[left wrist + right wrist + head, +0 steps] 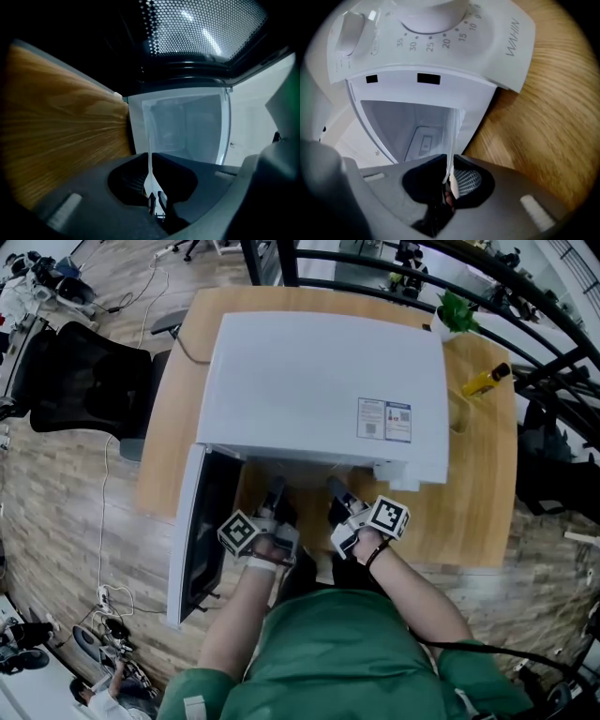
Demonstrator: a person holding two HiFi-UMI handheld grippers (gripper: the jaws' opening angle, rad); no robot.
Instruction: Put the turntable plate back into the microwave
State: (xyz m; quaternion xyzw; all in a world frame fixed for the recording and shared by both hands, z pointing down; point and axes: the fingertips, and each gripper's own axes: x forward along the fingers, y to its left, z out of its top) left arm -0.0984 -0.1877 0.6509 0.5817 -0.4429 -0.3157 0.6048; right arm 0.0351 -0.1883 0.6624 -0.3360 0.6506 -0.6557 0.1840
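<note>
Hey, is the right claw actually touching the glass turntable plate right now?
Touching. The right gripper view shows the right claw closed on the rim of the glass turntable plate, seen edge-on, with no gap at the pads.

Right gripper (449,157) pinches turntable plate (453,132) edge-on before open microwave (440,44).

Microwave (319,390) on table (478,502), door (202,531) swung out at its left, hanging past table's front edge. Left gripper (275,491) and right gripper (336,489) side by side at cavity (408,126) mouth, left one nearest door. Turntable plate (150,161) edge-on between both pairs of jaws, pads on its rim, far edge towards cavity (head view hides it). Chair (84,381) left of table. Bottle (486,381) on table right of microwave, plant (457,313) behind it at back corner.
</note>
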